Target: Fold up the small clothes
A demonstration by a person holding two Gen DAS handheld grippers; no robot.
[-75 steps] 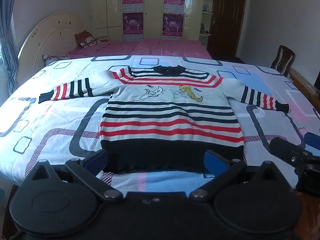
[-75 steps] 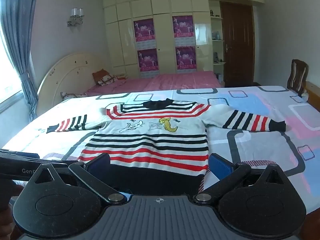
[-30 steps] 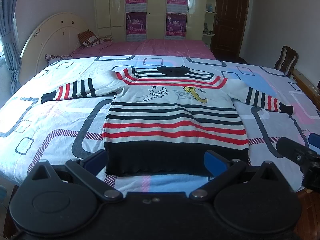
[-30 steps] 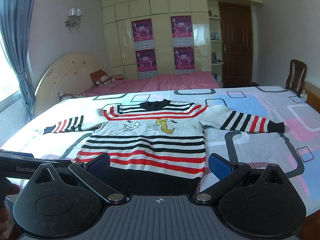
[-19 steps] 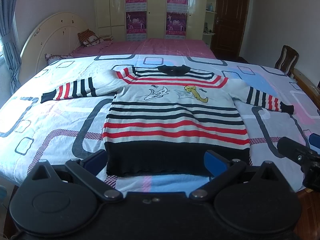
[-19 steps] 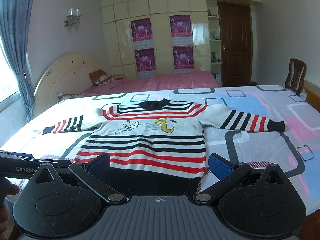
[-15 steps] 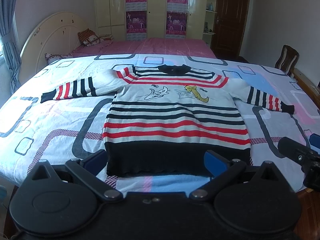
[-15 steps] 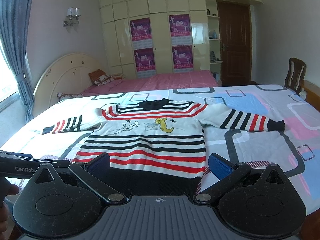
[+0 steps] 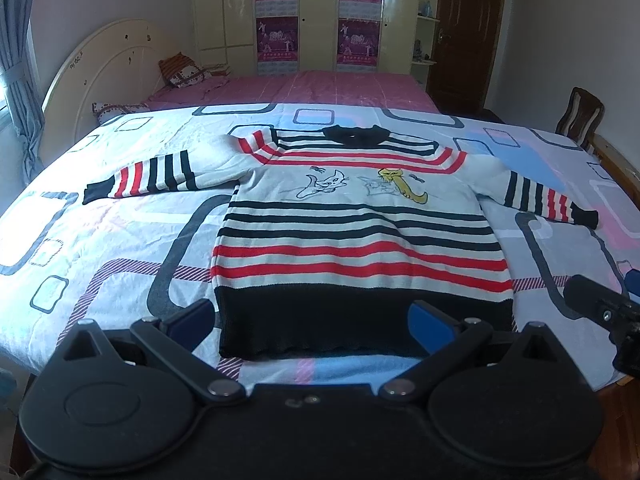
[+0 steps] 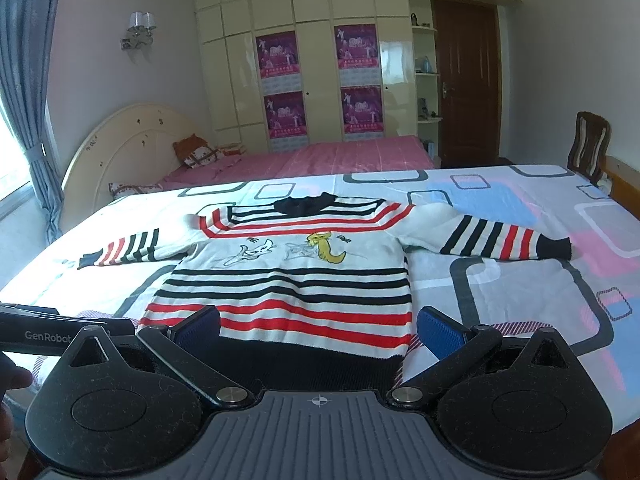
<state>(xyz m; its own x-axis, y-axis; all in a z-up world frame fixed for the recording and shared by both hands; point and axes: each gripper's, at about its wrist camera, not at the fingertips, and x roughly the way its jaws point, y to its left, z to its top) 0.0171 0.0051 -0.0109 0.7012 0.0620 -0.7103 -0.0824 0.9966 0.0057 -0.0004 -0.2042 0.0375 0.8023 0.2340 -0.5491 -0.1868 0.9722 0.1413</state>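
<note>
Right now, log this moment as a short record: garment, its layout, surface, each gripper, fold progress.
garment: striped sweater, white with black and red stripes, cartoon cats on the chest
layout: flat, front up, both sleeves spread out sideways, black hem nearest the cameras
surface: patterned bedspread
left gripper: open, by the hem, holding nothing
right gripper: open, by the hem, holding nothing
fold progress: none visible, sweater fully unfolded
background: pink bed, wooden chair

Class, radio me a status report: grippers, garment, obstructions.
Left hand-held gripper open, empty. Right hand-held gripper open, empty. Striped sweater flat on bedspread, sleeves out, unfolded. Nothing in the way.
</note>
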